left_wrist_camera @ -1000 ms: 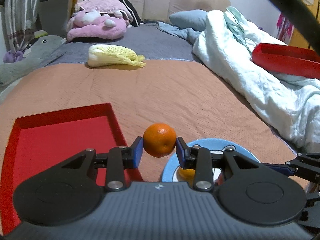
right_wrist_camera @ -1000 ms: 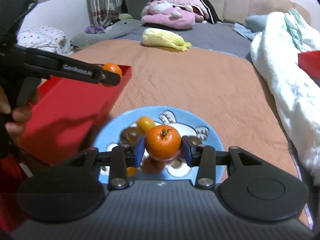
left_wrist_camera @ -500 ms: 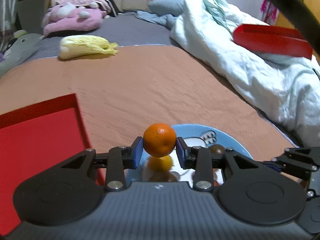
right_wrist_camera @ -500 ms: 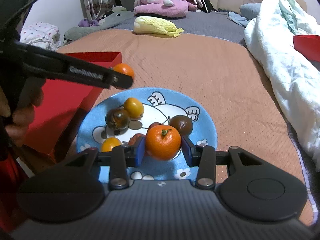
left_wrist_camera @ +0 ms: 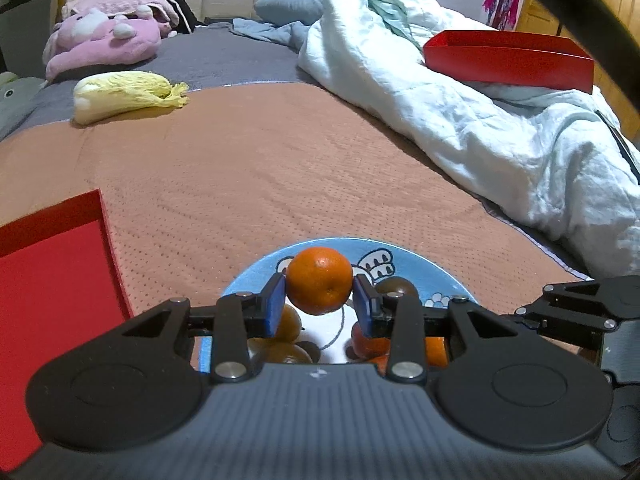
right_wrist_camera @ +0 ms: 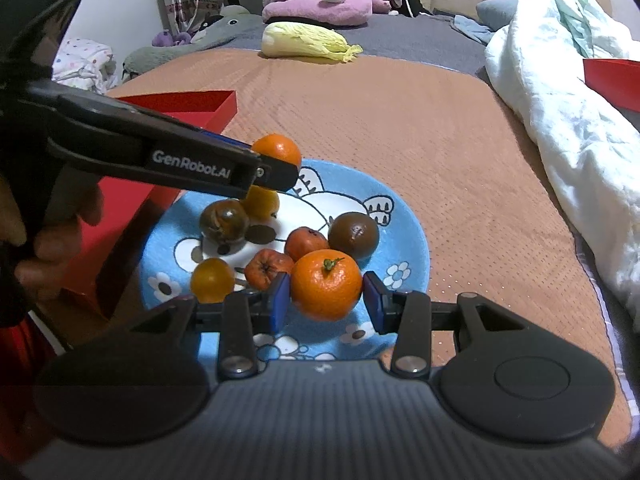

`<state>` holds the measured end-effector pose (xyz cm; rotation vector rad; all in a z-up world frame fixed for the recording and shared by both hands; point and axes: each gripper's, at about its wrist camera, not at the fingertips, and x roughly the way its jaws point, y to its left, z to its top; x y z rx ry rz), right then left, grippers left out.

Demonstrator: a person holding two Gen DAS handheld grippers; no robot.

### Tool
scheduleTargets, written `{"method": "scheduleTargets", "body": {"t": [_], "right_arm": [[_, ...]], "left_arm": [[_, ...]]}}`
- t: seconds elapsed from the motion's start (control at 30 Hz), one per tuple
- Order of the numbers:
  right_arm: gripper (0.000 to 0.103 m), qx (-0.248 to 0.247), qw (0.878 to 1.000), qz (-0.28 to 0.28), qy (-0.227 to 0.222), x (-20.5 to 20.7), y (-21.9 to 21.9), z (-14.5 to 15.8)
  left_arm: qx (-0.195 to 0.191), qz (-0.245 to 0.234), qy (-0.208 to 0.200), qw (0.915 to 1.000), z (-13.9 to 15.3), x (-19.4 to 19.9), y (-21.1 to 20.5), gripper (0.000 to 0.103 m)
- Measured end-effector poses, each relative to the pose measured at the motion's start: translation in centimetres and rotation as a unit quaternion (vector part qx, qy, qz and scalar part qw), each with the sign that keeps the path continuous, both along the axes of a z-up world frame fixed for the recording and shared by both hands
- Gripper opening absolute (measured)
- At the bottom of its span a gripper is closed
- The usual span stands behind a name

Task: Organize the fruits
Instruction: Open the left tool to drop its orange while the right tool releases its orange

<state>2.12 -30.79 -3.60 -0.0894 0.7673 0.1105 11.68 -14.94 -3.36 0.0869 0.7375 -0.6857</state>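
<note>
My left gripper (left_wrist_camera: 319,303) is shut on an orange (left_wrist_camera: 319,281) and holds it above the blue cartoon plate (left_wrist_camera: 416,261). It also shows in the right wrist view (right_wrist_camera: 276,160), over the plate's far left rim. My right gripper (right_wrist_camera: 325,300) is shut on a second orange with a green stem (right_wrist_camera: 326,284), just above the near part of the plate (right_wrist_camera: 404,216). Several small fruits lie on the plate: two dark ones (right_wrist_camera: 354,235), two small red-orange ones (right_wrist_camera: 306,242) and two yellow-orange ones (right_wrist_camera: 212,280).
A red tray (left_wrist_camera: 48,280) lies left of the plate on the orange blanket (left_wrist_camera: 260,168). A white duvet (left_wrist_camera: 460,112) with another red tray (left_wrist_camera: 508,58) on it fills the right. A napa cabbage (left_wrist_camera: 128,94) and a pink plush toy (left_wrist_camera: 104,38) lie far back.
My left gripper has carried its orange rightward from beside the red tray to over the plate. My right gripper has drawn back toward the plate's near rim with its orange.
</note>
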Motion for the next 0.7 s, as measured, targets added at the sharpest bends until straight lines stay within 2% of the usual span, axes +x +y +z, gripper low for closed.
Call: {"method": "scheduleTargets", "body": {"t": [0.07, 0.1, 0.23, 0.5, 0.53, 0.57, 0.63, 0.7], "right_arm": [[0.043, -0.001, 1.0, 0.0, 0.0, -0.1, -0.1, 0.1], [0.043, -0.002, 1.0, 0.0, -0.001, -0.1, -0.1, 0.1], [0.043, -0.007, 1.0, -0.002, 0.002, -0.1, -0.3, 0.0], [0.044, -0.015, 1.0, -0.004, 0.009, 0.1, 0.0, -0.1], [0.053, -0.014, 1.0, -0.001, 0.008, 0.0, 0.1, 0.0], [0.066, -0.015, 1.0, 0.0, 0.002, -0.2, 0.1, 0.4], [0.076, -0.013, 1.0, 0.002, -0.013, -0.7, 0.0, 1.3], [0.076, -0.007, 1.0, 0.001, -0.024, -1.3, -0.3, 2.2]], "left_arm": [[-0.002, 0.009, -0.009, 0.9999, 0.4, -0.1, 0.2, 0.064], [-0.005, 0.018, -0.014, 0.9997, 0.6, -0.1, 0.5, 0.069], [-0.025, 0.047, -0.014, 0.9985, 1.6, 0.2, 2.0, 0.072], [-0.03, 0.093, -0.023, 0.995, 3.1, 0.1, 4.8, 0.074], [-0.03, 0.097, -0.025, 0.9945, 3.2, 0.1, 5.1, 0.074], [-0.031, 0.101, -0.026, 0.9941, 3.4, 0.0, 5.3, 0.075], [-0.034, 0.111, -0.029, 0.9928, 3.8, -0.3, 6.0, 0.075], [-0.037, 0.125, -0.03, 0.991, 4.2, -0.4, 6.6, 0.077]]}}
